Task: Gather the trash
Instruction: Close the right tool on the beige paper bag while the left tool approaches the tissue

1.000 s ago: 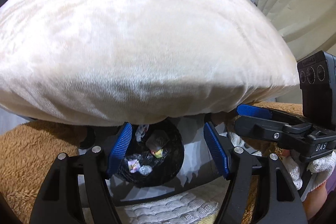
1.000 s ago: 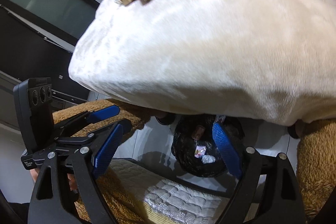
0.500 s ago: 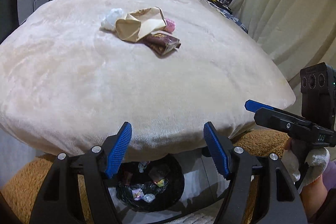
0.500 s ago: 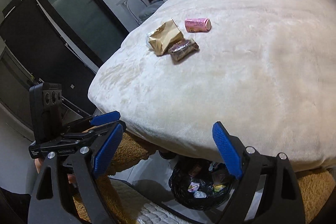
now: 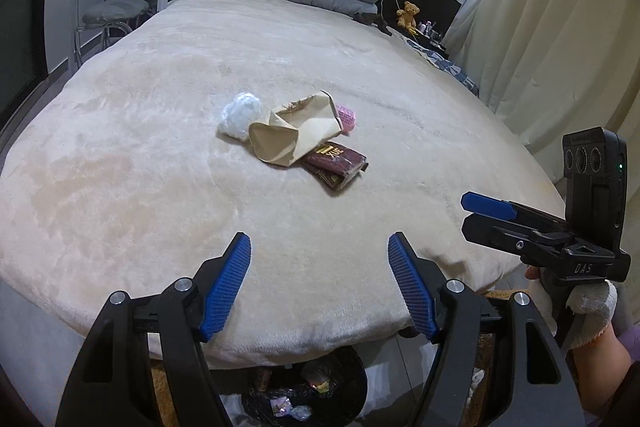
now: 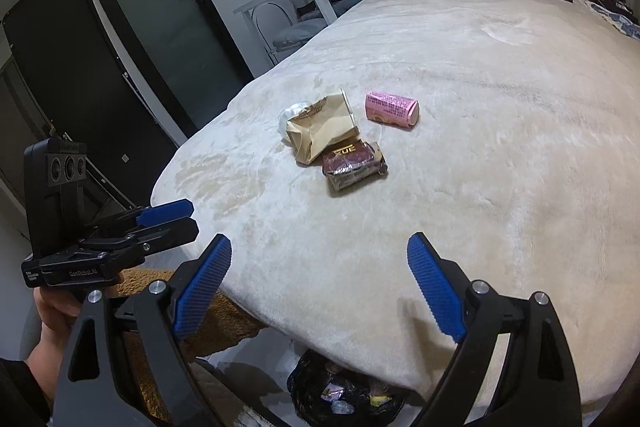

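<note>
paper bag (image 6: 320, 129): 1 | pink can (image 6: 392, 109): 1 | dark wrapper (image 6: 354, 165): 1 | white wad (image 5: 240, 115): 1 | teddy bear (image 5: 408, 14): 1

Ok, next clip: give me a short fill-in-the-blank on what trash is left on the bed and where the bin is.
1. The pink carton lies on its ____.
2. The dark red wrapper is partly under the crumpled ____ paper bag.
3. The black-lined trash bin stands on the floor ____ the bed's near edge.
4. Nothing is between the jaws of ____ gripper.

Missing words: side; brown; below; either

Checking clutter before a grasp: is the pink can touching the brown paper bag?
Apart. The right wrist view shows bare blanket between the pink can and the brown paper bag.
</note>
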Tool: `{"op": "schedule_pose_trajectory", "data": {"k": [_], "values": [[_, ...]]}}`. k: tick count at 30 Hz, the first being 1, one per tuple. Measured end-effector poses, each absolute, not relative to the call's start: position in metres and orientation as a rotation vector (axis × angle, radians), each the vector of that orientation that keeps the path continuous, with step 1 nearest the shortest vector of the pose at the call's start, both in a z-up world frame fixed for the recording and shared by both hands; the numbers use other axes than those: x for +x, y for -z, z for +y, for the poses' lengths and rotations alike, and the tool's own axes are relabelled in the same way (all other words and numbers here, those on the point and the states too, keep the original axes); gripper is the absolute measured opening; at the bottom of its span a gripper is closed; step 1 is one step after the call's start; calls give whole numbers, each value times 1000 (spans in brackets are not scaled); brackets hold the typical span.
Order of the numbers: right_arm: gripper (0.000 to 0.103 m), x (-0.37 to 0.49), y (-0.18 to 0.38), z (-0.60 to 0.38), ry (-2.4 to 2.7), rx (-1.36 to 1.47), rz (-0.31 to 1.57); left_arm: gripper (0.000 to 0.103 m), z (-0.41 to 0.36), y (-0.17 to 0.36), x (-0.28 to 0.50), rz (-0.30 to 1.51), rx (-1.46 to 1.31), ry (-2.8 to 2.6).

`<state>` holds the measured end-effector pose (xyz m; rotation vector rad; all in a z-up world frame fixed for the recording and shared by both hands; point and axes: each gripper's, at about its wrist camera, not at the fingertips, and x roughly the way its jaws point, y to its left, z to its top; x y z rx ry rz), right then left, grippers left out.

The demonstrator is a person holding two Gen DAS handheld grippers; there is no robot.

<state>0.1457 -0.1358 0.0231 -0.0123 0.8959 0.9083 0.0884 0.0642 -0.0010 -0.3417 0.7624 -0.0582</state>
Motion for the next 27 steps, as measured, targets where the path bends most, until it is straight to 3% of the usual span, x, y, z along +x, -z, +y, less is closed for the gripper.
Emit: {"op": "schedule_pose_trajectory", "data": {"k": [2, 5, 12, 27], "values": [[98, 155, -23, -127, -911, -23, 889, 77, 72, -3, 91, 751, -343, 44], [98, 168, -23, -114, -906, -42, 877, 79, 83, -7, 98, 746, -334, 30], [98, 189, -18, -74, -919, -107, 859, 97, 107, -12, 116, 736, -312, 12], [98, 225, 17, 0, -892, -286, 846, 96, 154, -3, 140, 752, -347, -63]]}}
